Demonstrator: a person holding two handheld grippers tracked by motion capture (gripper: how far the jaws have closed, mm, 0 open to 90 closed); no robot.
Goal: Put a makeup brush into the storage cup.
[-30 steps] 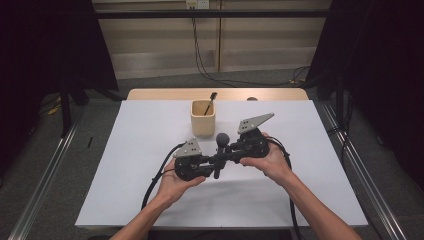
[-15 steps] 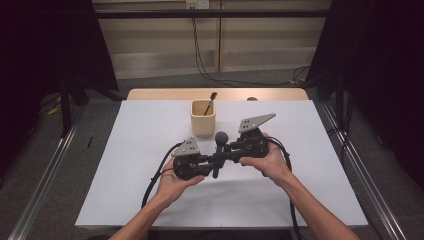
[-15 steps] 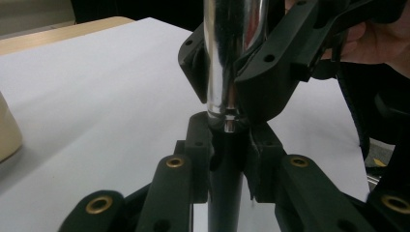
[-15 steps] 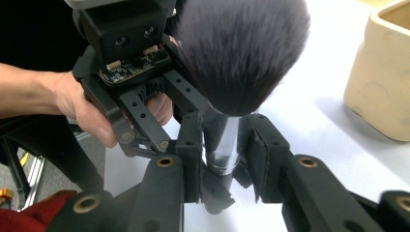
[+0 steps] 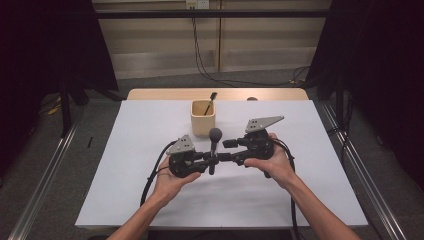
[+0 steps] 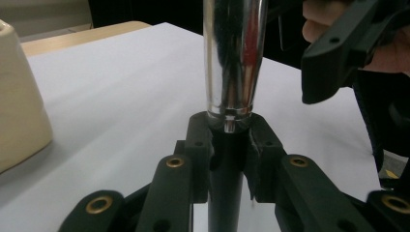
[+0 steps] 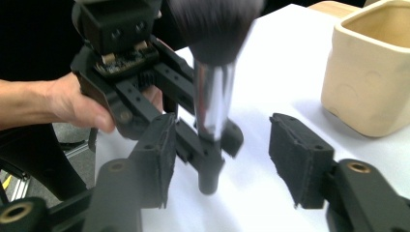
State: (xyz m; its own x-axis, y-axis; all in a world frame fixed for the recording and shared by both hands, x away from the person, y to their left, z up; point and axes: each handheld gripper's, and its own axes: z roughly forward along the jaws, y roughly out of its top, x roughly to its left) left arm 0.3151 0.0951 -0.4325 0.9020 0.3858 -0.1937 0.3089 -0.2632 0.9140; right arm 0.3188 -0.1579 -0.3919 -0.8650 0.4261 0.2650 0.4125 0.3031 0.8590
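A make-up brush (image 5: 215,134) with a dark bristle head, silver ferrule (image 6: 234,53) and black handle stands upright over the white table. My left gripper (image 5: 212,158) is shut on its handle just below the ferrule, as the left gripper view (image 6: 229,133) shows. My right gripper (image 5: 229,151) faces it from the right. Its jaws have just been opening. In the right gripper view (image 7: 227,154) the brush (image 7: 212,96) stands between the spread pads (image 7: 296,157), which do not touch it. A beige cup (image 5: 203,118) stands just behind.
The cup holds another dark-tipped brush (image 5: 212,96) leaning on its rim. A white sheet (image 5: 125,160) covers the table, with a wooden strip (image 5: 165,94) along the far edge. Black cables (image 5: 152,172) trail from both grippers toward the near edge. Metal rails run along both sides.
The right gripper's jaws have spread apart off the brush handle. Both hands and the brush have stayed in place.
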